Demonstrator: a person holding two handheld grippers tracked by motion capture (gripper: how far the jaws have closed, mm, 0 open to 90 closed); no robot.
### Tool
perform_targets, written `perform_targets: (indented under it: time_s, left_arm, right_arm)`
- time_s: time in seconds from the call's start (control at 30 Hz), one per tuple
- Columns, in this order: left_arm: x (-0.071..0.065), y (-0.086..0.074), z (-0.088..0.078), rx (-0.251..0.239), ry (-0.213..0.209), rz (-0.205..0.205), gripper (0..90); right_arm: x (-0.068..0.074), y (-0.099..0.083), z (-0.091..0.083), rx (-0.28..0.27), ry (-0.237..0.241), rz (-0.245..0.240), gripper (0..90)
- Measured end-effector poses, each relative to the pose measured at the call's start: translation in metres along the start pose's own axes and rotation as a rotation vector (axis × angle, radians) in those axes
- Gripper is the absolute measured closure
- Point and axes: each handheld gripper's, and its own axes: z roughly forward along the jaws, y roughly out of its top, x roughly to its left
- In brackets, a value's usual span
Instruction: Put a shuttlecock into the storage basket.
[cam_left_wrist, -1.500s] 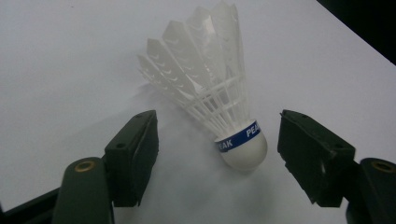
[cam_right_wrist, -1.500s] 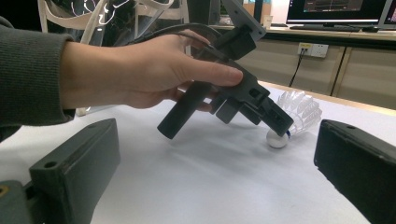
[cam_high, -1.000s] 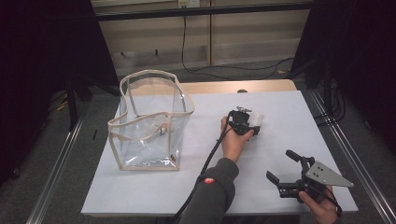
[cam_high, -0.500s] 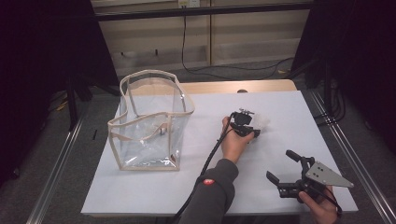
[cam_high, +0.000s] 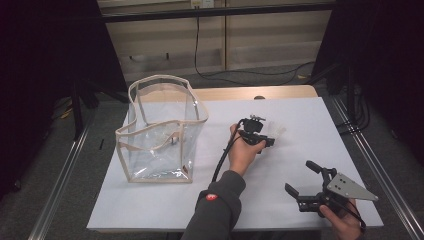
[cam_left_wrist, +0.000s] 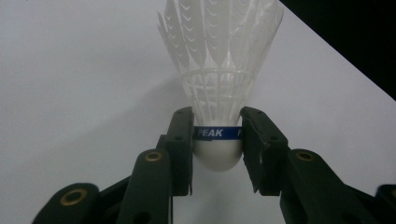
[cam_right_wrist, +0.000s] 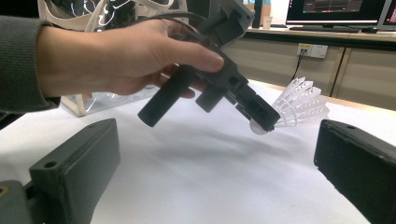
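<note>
A white feather shuttlecock (cam_left_wrist: 219, 70) with a blue band round its cork sits between the jaws of my left gripper (cam_left_wrist: 217, 135). The jaws have just been closing and now press on the cork from both sides. In the high view the left gripper (cam_high: 269, 139) is at the middle of the table, with the shuttlecock (cam_high: 277, 131) pointing right. The right gripper view shows the shuttlecock (cam_right_wrist: 301, 105) held a little above the white sheet, feathers tilted up. My right gripper (cam_high: 301, 177) rests near the front right corner, open, with nothing between its jaws.
A clear plastic tote bag (cam_high: 160, 135) with beige trim stands upright at the left of the white table sheet (cam_high: 310, 115). Metal rails run along both sides of the table. Cables lie on the floor beyond the far edge.
The left gripper's jaws have come in onto the shuttlecock's cork, and the hand has shifted slightly with it. The right gripper has kept still.
</note>
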Motion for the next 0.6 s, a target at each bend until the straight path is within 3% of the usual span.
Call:
perform_targets:
  time_s: [0.6]
  left_arm:
    - [-0.006, 0.002, -0.029, 0.039, -0.051, 0.03, 65.5]
  right_arm:
    - [0.002, 0.0, 0.001, 0.001, 0.005, 0.001, 0.1]
